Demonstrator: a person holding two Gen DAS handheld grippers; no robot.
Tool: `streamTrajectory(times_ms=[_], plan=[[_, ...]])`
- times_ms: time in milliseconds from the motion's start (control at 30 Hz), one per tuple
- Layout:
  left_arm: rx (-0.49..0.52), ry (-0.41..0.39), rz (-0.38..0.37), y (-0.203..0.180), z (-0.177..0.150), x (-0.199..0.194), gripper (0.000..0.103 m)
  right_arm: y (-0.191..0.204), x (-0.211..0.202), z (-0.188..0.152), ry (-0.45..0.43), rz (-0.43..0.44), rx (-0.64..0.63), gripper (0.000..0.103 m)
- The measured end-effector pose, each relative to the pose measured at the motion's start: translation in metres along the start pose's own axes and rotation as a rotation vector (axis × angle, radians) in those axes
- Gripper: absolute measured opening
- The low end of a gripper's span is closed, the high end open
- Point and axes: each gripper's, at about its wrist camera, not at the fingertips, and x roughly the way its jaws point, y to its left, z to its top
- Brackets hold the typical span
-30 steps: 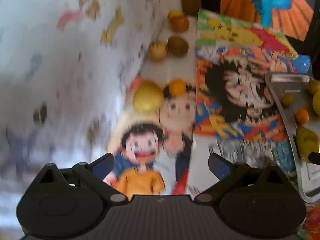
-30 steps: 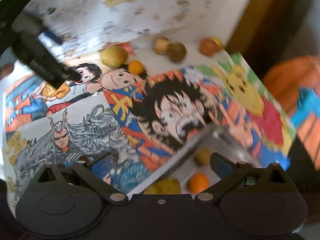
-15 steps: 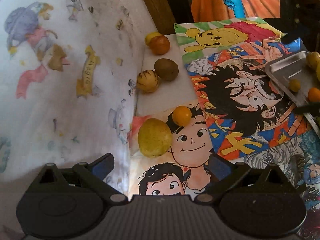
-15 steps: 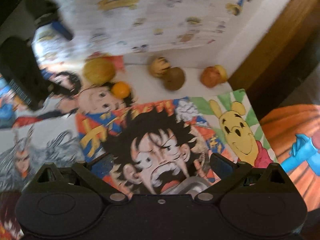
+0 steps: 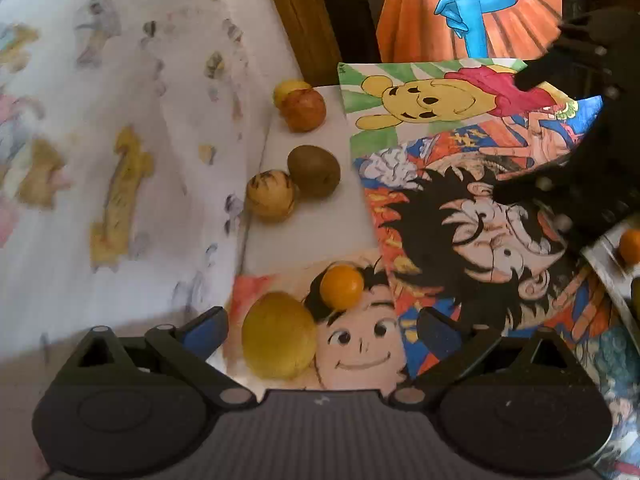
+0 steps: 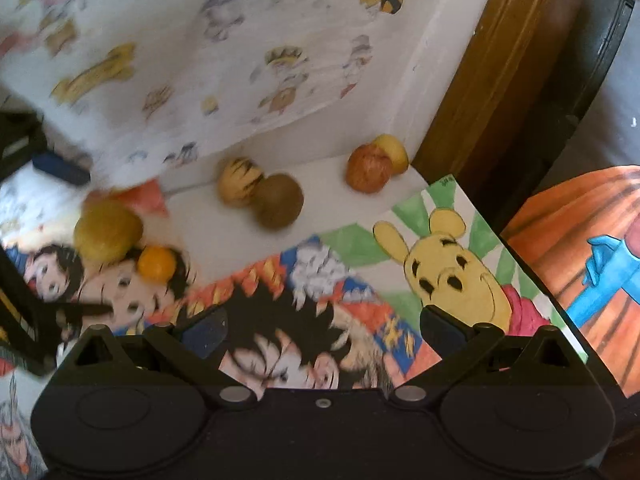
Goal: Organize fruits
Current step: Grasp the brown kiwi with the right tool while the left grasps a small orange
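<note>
Closer than a moment before, the left gripper (image 5: 322, 326) hung with its jaws spread and empty over the big round yellow fruit (image 5: 279, 335), which touched the small orange citrus (image 5: 342, 285) on the cartoon-printed paper mat (image 5: 472, 236). Meanwhile the right gripper (image 6: 324, 326) had swung off the metal tray (image 5: 608, 268), jaws likewise wide and empty. Farther along the white ledge sat a striped tan fruit (image 5: 271, 196) against a brown kiwi (image 5: 314, 171), then a reddish apple (image 5: 302, 110).

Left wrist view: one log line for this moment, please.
left gripper: open, empty | nearest: yellow fruit touching small orange | right gripper: open, empty | tray: holds an orange fruit
</note>
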Motion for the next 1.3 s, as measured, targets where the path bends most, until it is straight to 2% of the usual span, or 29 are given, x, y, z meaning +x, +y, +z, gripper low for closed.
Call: streamTrajectory(times_ms=[100, 167, 267, 333, 433, 567, 667, 833, 900, 967, 1133, 1300], plan=[[0.016, 0.014, -0.019, -0.002, 0.010, 0.010, 0.102, -0.007, 0.015, 0.014, 0.001, 0.041, 0.023, 0.102], [0.028, 0.044, -0.043, -0.004, 0.014, 0.017, 0.102, -0.011, 0.027, 0.023, 0.002, 0.061, 0.082, 0.102], [0.010, 0.133, -0.059, -0.008, 0.022, 0.033, 0.101, -0.015, 0.052, 0.035, 0.023, 0.106, 0.198, 0.102], [0.004, 0.160, -0.072, -0.011, 0.024, 0.040, 0.098, -0.015, 0.066, 0.038, 0.043, 0.127, 0.232, 0.099], [0.030, 0.149, -0.079, -0.016, 0.027, 0.044, 0.096, -0.014, 0.085, 0.043, 0.074, 0.158, 0.255, 0.092], [0.068, 0.139, -0.062, -0.018, 0.032, 0.052, 0.087, -0.016, 0.102, 0.050, 0.082, 0.199, 0.340, 0.087], [0.055, 0.155, -0.073, -0.015, 0.034, 0.060, 0.079, -0.018, 0.114, 0.055, 0.090, 0.212, 0.401, 0.083], [0.045, 0.185, -0.082, -0.012, 0.035, 0.070, 0.069, -0.016, 0.133, 0.063, 0.111, 0.210, 0.388, 0.073], [0.034, 0.203, -0.085, -0.011, 0.034, 0.073, 0.063, -0.016, 0.138, 0.066, 0.115, 0.213, 0.389, 0.071], [0.022, 0.217, -0.092, -0.011, 0.033, 0.077, 0.062, -0.014, 0.142, 0.069, 0.116, 0.220, 0.379, 0.070], [0.000, 0.202, -0.091, -0.007, 0.034, 0.080, 0.061, -0.010, 0.150, 0.076, 0.119, 0.232, 0.341, 0.068], [-0.037, 0.189, -0.086, 0.001, 0.035, 0.084, 0.050, -0.010, 0.159, 0.081, 0.120, 0.258, 0.341, 0.062]])
